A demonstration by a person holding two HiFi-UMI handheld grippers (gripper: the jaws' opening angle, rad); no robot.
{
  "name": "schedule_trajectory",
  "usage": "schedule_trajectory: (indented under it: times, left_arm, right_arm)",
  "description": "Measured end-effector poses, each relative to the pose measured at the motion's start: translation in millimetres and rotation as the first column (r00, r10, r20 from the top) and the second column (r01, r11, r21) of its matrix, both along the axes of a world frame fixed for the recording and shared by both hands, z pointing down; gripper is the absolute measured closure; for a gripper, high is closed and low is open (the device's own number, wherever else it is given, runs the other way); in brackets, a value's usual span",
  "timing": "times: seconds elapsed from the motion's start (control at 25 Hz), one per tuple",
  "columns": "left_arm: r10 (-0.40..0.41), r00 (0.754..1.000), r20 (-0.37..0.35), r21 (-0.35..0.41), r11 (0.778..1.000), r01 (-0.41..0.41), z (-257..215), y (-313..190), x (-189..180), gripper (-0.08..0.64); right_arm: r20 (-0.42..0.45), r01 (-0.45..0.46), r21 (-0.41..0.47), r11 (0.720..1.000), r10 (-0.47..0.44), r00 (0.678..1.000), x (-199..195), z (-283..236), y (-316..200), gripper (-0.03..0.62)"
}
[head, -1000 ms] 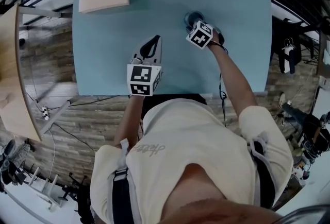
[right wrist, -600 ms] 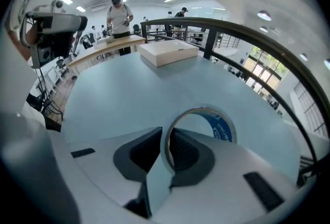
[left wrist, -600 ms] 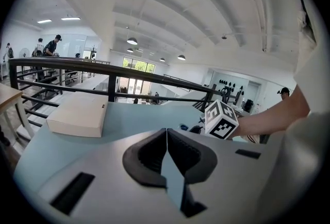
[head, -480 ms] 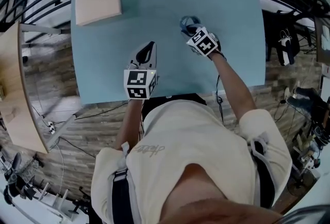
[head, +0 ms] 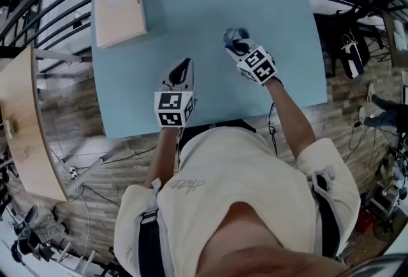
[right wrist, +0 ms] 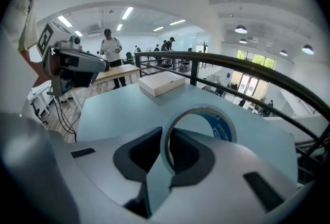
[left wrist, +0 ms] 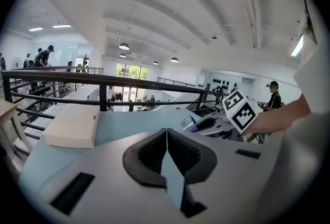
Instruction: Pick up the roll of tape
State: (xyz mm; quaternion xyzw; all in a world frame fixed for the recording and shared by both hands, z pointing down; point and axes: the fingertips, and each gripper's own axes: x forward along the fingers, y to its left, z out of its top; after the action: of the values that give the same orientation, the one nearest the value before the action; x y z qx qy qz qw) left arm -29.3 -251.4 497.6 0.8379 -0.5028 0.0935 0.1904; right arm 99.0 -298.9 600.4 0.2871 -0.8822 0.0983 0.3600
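The roll of tape, a pale ring with a blue printed band, stands upright between the jaws of my right gripper, which is shut on its wall. In the head view the tape hangs above the light blue table at the tip of the right gripper. My left gripper hovers over the table's near part, to the left of the right one. Its jaws are shut with nothing between them. From the left gripper view the tape shows as a blue patch beside the right gripper's marker cube.
A flat pale box lies at the table's far left corner. A black railing runs behind the table. A wooden desk stands to the left, and cables lie on the wood floor. People stand far off in the hall.
The right gripper has risen off the table with the tape in it and has tilted. The left gripper has lifted slightly. The head view has shifted.
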Motion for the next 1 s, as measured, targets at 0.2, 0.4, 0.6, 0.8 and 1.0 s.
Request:
schedule_trajectory:
  times: [0.2,0.4,0.6,0.8,1.0]
  left_arm:
    - [0.004,1.000,0.022,0.024,1.000,-0.004,-13.9,2.6,0.6,0.538]
    - [-0.006,0.999,0.050,0.069,0.998,0.003,-35.8,-0.8,-2.5,0.538]
    - [-0.021,0.997,0.068,0.112,0.994,0.013,-58.7,-2.7,-4.1,0.538]
    - [-0.017,0.997,0.078,0.147,0.989,0.005,-77.7,-2.1,1.8,0.538]
    - [-0.007,0.997,0.083,0.183,0.983,-0.009,-94.4,-3.6,4.6,0.538]
  right_arm:
    - [0.080,-0.037,0.067,0.997,0.031,0.996,5.9,-46.3,7.1,0.538]
    - [0.151,-0.066,0.116,0.991,0.048,0.987,16.8,-83.9,16.2,0.538]
    - [0.233,-0.126,0.162,0.979,0.086,0.969,30.7,-116.6,26.2,0.537]
    - [0.302,-0.211,0.190,0.959,0.147,0.942,54.6,-139.5,35.9,0.537]
    - [0.354,-0.262,0.225,0.938,0.172,0.919,67.8,-162.4,41.6,0.538]
